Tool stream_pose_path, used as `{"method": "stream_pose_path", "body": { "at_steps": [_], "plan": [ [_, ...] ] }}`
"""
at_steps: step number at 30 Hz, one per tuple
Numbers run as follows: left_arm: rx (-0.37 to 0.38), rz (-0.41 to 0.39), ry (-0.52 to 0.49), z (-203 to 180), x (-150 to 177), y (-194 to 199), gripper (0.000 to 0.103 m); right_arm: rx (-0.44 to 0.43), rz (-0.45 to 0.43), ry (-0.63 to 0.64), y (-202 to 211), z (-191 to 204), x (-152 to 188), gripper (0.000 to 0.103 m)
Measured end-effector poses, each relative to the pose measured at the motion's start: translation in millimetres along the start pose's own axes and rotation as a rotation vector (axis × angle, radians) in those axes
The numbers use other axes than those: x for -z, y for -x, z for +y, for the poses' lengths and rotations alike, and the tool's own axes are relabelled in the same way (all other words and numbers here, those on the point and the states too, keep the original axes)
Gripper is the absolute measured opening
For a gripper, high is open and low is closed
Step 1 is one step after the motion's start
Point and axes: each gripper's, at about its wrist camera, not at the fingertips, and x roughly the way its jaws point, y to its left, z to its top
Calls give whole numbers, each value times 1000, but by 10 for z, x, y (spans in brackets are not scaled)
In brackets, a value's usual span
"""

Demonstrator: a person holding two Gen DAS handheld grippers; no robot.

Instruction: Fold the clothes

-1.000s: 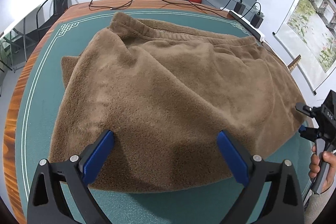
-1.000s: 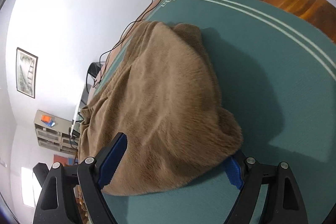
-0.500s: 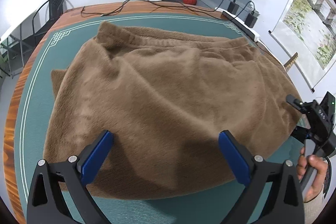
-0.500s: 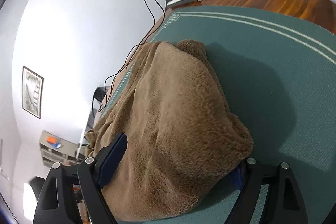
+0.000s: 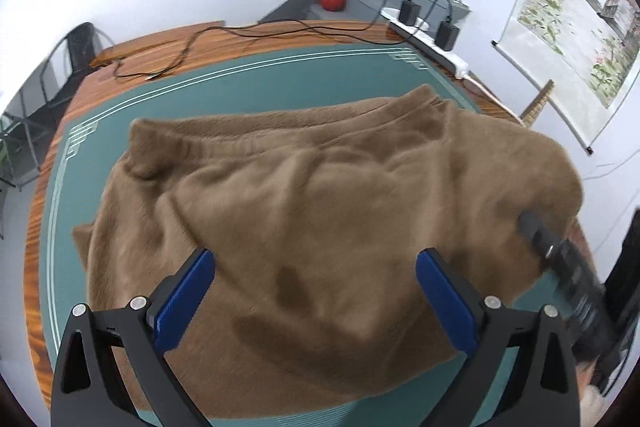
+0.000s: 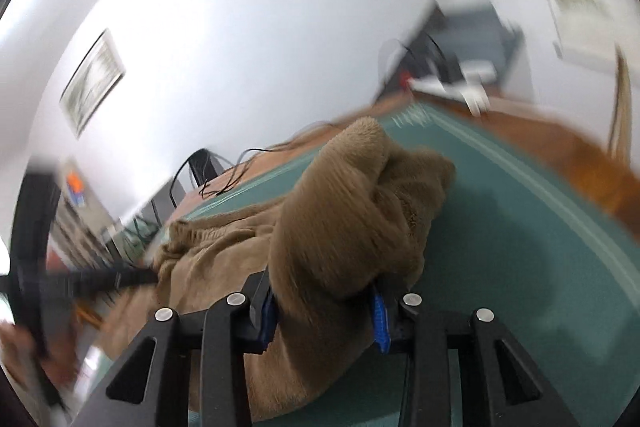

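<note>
Right gripper (image 6: 324,311) closing — fingers pinching a bunched corner of the brown fleece garment (image 5: 304,227). Left gripper (image 5: 316,291) fingers spread above garment's near edge — gripping nothing.

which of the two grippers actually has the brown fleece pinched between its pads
The right gripper: its jaws are closing on a bunched fold of the brown fleece garment. The left gripper is spread wide above the cloth, gripping nothing.

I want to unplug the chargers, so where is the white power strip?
In the left wrist view the power strip lies on the table's far right wooden edge, beyond the green mat, with two black adapters plugged in.
</note>
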Motion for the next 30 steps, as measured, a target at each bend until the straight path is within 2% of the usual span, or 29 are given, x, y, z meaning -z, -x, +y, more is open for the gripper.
{"method": "stream_pose_path", "body": {
  "at_steps": [5,11,16,19,26,28,30],
  "plan": [
    [106,98,10,-218,-379,-141,102,34,-47,183,-131,340,105,39],
    [219,271,-105,-778,-707,-412,102,52,-61,252,-32,409,176,39],
    [170,320,-232,-1224,-939,-671,102,67,-64,264,-29,419,205,39],
    [158,347,-244,-1353,-1033,-806,102,69,-65,261,-18,412,223,39],
    [225,368,-268,-1662,-1089,-931,102,59,-61,267,16,438,246,39],
    [213,403,-291,-1779,-1078,-1035,102,58,-61,263,24,430,244,39],
    [167,446,-329,-1898,-1032,-1161,102,56,-61,260,31,423,241,39]
  ]
}}
